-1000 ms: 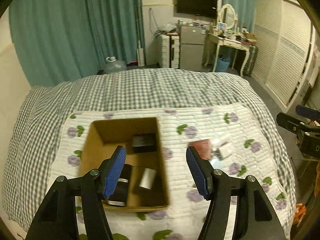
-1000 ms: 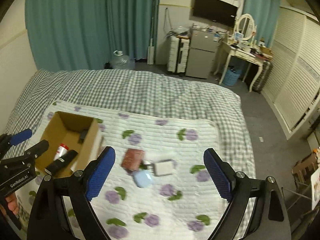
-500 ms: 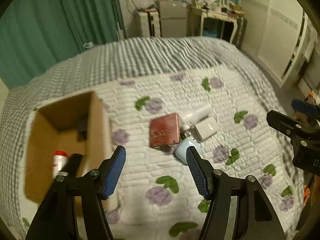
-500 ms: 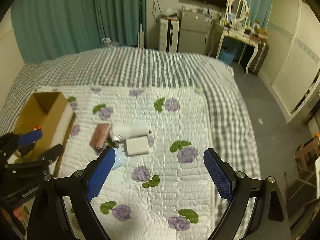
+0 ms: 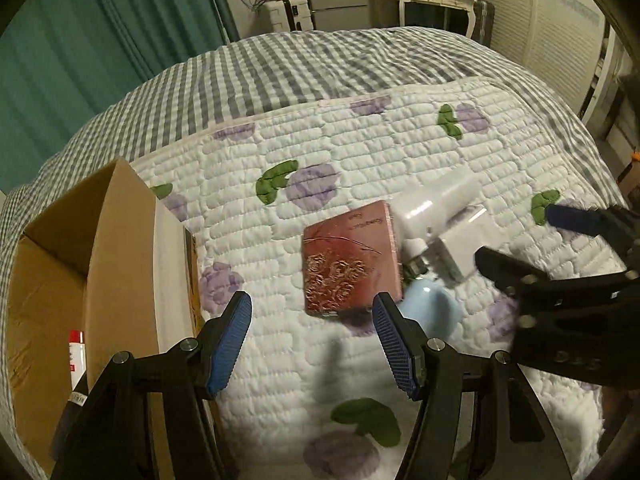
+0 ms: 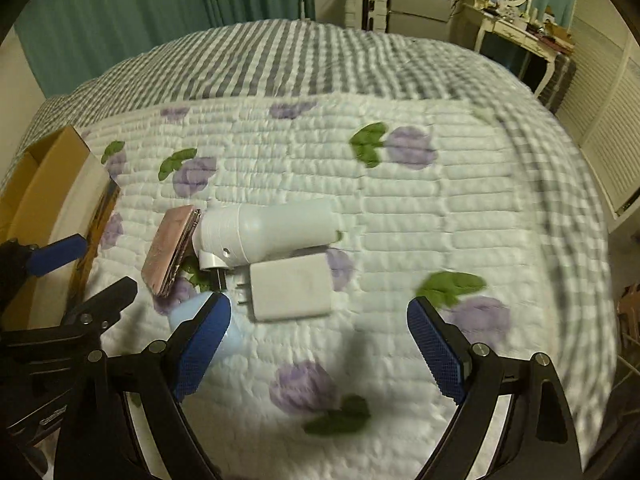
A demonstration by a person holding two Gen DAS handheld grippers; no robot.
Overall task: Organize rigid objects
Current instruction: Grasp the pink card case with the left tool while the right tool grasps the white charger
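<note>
Blue-padded jaws gape empty on both grippers, left aimed at the pink case, right near the white adapter. The pile touches: bottle, adapter, and a pale blue thing, perhaps a jar. Closing on the case could nudge the neighbours, or pinch quilt. The box waits left.

Pink tin flat beside white bottle
</note>
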